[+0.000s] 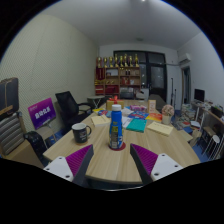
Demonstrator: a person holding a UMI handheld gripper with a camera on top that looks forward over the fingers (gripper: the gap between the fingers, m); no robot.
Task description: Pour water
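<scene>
blue-capped bottle upright, cap skyward

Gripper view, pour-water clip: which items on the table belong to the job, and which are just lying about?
Job:
- blue-capped bottle, just ahead of the fingers
- dark mug
- gripper, open

Lying about:
- teal book
- tan box
- office chairs
- shelves at the back

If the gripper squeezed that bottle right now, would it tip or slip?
The bottle is tall and narrow, so a push up high would probably tip it. It looks like smooth plastic, so possibly slippery. It stands just ahead of the open gripper, untouched.
</scene>
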